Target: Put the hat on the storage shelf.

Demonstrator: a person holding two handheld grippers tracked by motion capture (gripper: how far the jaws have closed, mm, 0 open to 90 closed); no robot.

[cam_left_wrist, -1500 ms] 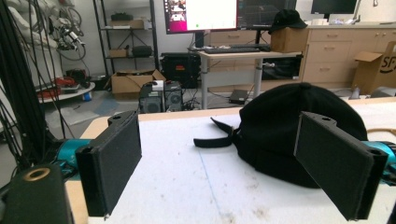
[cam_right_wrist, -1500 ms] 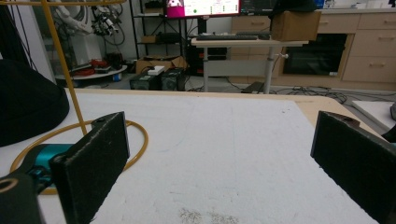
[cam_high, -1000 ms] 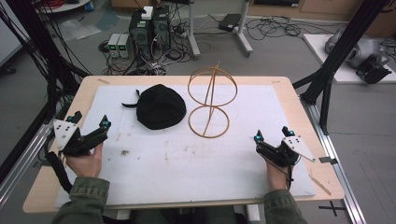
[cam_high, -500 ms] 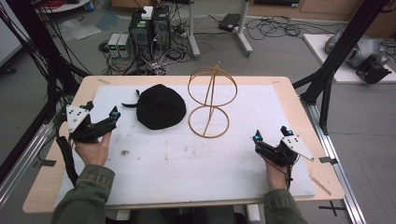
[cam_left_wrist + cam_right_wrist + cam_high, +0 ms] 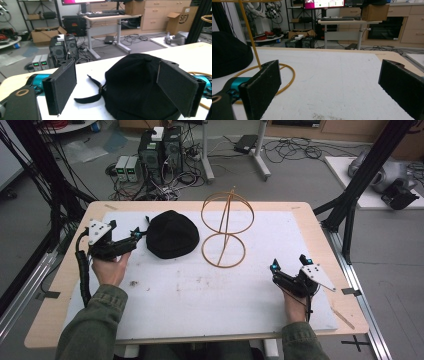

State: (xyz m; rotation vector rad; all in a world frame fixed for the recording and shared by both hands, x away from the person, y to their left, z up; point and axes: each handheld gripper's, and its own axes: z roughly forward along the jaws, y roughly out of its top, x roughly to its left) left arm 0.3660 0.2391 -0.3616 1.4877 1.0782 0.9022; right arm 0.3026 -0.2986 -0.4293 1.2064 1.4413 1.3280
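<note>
A black cap (image 5: 171,234) lies on the white mat, left of centre, its strap trailing to the left (image 5: 87,98). Beside it on the right stands a gold wire hat stand (image 5: 226,227), two rings joined by a thin pole. My left gripper (image 5: 136,235) is open just left of the cap, jaws pointing at it. In the left gripper view the cap (image 5: 140,87) sits close ahead between the spread jaws (image 5: 118,64), untouched. My right gripper (image 5: 288,262) rests open near the table's right front, holding nothing. In the right gripper view (image 5: 329,67) the stand (image 5: 249,35) and cap (image 5: 229,55) lie to the left.
The wooden table (image 5: 310,210) carries a white mat with a few crumbs near the front left (image 5: 134,282). Black frame posts (image 5: 350,205) flank the table. Computers and cables (image 5: 160,150) sit on the floor beyond the far edge.
My left gripper has moved forward and to the right, from the table's left front up to the cap's left side. The right gripper, cap and stand have not moved.
</note>
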